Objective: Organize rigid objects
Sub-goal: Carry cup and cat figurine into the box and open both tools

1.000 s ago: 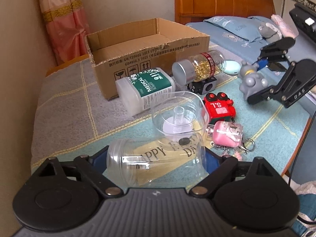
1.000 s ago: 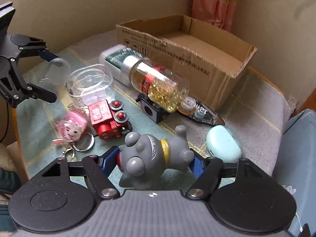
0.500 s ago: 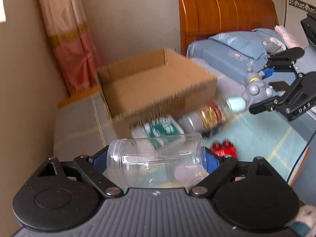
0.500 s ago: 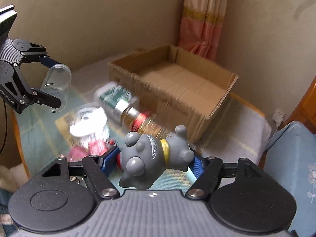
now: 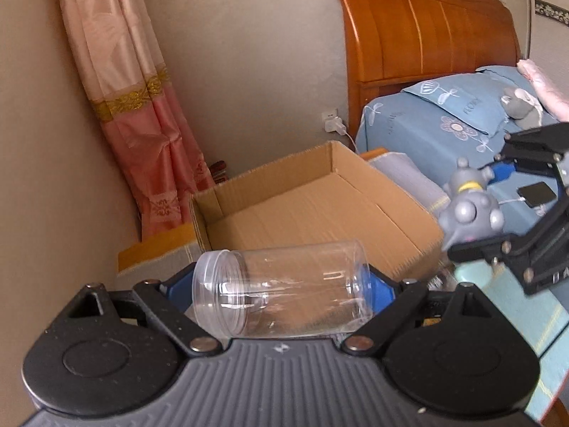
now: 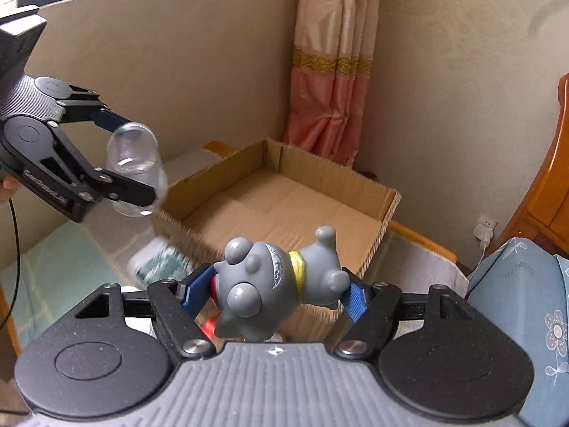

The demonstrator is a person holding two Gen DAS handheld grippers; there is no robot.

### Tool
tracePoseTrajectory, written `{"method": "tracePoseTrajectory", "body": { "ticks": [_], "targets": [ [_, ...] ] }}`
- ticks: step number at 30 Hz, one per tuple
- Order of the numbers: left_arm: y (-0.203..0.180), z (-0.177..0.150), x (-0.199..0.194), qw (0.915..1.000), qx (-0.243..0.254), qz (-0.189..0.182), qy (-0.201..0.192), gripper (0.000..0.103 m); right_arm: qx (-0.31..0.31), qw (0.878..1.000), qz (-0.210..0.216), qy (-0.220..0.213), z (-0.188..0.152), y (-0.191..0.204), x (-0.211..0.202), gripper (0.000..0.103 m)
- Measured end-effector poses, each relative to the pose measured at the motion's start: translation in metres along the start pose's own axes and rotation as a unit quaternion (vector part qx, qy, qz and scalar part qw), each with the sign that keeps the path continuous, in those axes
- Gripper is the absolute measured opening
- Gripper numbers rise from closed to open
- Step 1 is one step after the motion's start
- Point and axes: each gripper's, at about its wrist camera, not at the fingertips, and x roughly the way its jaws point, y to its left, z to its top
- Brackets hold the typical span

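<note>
My left gripper (image 5: 281,291) is shut on a clear plastic jar (image 5: 284,293) lying sideways between its blue pads, held in the air just in front of an open cardboard box (image 5: 313,213). The box looks empty inside. My right gripper (image 6: 272,293) is shut on a grey toy figure with a yellow collar (image 6: 274,284), held above the near corner of the same box (image 6: 284,210). Each gripper shows in the other's view: the right gripper (image 5: 498,210) with the grey toy (image 5: 469,210), and the left gripper (image 6: 122,158) with the jar (image 6: 137,169).
A white bottle with a green label (image 6: 156,263) lies blurred on the table before the box. A pink curtain (image 5: 142,124) hangs in the corner behind it. A wooden headboard (image 5: 426,46) and blue bedding (image 5: 444,124) stand to the right. A wall socket (image 6: 483,229) sits low.
Both grippers have risen off the table with their objects and moved toward the box. The items on the table have dropped out of the left wrist view.
</note>
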Motion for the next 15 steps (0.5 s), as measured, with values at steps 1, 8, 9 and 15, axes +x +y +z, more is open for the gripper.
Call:
{"method": "tracePoseTrajectory", "body": {
  "ticks": [1,8,9,15],
  "targets": [
    [0.002,0.006,0.006,1.0000,-0.002,0.001,0.002,0.092,0.000,1.000,-0.001,0.000,0.003,-0.002,0.004,0.078],
    [0.017,0.038,0.052,0.9997,-0.002,0.009,0.022,0.092,0.027,1.000,-0.009,0.012,0.027,-0.025,0.042,0.078],
    [0.019,0.041,0.060,0.9996,-0.006,0.009,0.026,0.092,0.032,0.999,-0.009,0.013,0.028,-0.028,0.046,0.078],
    [0.028,0.050,0.102,0.9987,-0.022,0.016,0.042,0.092,0.037,0.999,-0.008,0.029,0.027,-0.036,0.065,0.078]
  ]
}}
